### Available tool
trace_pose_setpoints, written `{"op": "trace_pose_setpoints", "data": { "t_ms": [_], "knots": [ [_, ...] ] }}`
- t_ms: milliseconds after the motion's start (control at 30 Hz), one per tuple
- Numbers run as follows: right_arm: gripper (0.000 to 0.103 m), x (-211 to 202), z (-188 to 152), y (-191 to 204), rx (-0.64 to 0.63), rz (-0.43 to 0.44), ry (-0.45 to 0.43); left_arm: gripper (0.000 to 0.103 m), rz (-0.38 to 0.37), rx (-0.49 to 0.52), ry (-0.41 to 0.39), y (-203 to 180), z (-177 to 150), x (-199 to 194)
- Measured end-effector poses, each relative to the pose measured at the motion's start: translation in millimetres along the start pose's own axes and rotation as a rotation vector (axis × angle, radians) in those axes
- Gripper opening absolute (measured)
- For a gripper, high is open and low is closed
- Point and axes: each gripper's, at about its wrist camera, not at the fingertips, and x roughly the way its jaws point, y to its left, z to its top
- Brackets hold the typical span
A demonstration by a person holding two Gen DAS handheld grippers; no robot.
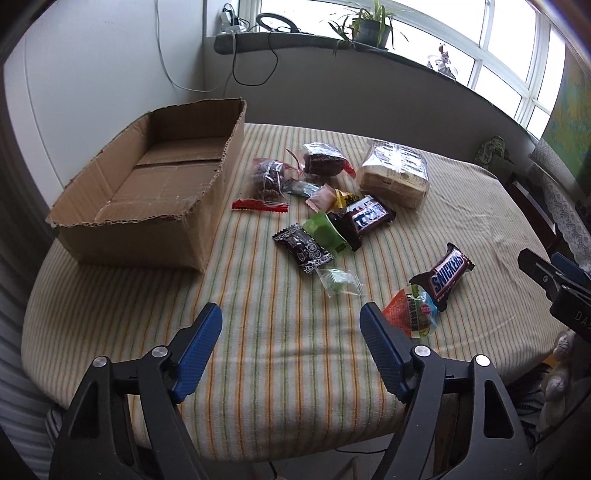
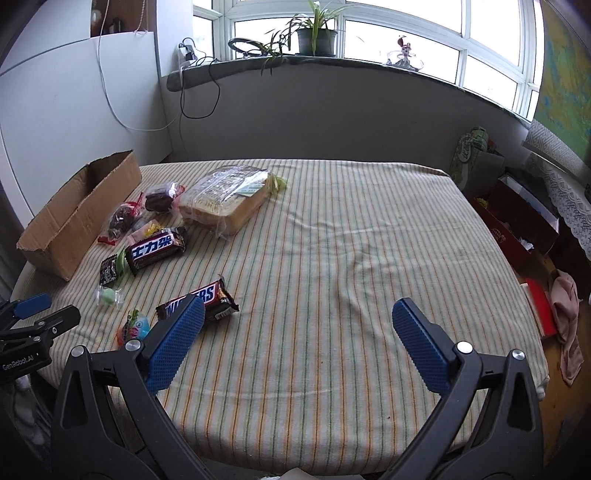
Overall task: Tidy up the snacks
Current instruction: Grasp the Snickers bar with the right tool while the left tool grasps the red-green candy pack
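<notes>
An empty open cardboard box (image 1: 155,192) stands at the table's far left; it also shows in the right wrist view (image 2: 77,218). Several snacks lie scattered right of it: a Snickers bar (image 1: 445,277) (image 2: 212,297), a second Snickers bar (image 1: 367,216) (image 2: 155,247), a bagged bread loaf (image 1: 395,173) (image 2: 229,199), two bagged chocolate cakes (image 1: 321,160), a black wrapper (image 1: 301,249), a green candy (image 1: 338,282) and an orange packet (image 1: 412,314). My left gripper (image 1: 291,325) is open and empty above the near table edge. My right gripper (image 2: 299,321) is open and empty, right of the snacks.
The table wears a striped cloth (image 2: 332,240). A wall and a windowsill with a potted plant (image 2: 314,33) lie behind. Boxes and clothes (image 2: 524,236) sit on the floor to the right. A white panel (image 1: 92,92) stands behind the box.
</notes>
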Motion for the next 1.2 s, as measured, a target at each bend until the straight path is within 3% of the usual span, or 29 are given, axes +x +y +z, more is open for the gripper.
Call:
{"op": "trace_pose_setpoints", "data": {
  "t_ms": [133,233,533,700,1200],
  "knots": [
    [0.101,10.6,1.4,3.6,0.006,0.103,0.071,0.066,-0.063,0.026,0.011,-9.4,-0.7,-1.0],
    [0.095,17.2,3.8,4.2,0.025,0.183,0.116,0.064,-0.111,0.045,0.012,-17.0,1.1,-1.4],
    [0.068,52.8,6.1,10.7,0.144,0.363,0.323,0.060,-0.198,0.155,0.027,-41.2,3.2,5.2],
    [0.061,68.6,4.9,15.8,0.196,0.389,0.382,0.050,-0.237,0.188,0.050,-47.9,4.1,19.1],
    [0.054,95.5,26.5,52.1,0.090,0.306,0.411,0.049,-0.318,0.234,0.067,-54.1,2.3,37.4]
  ]
}}
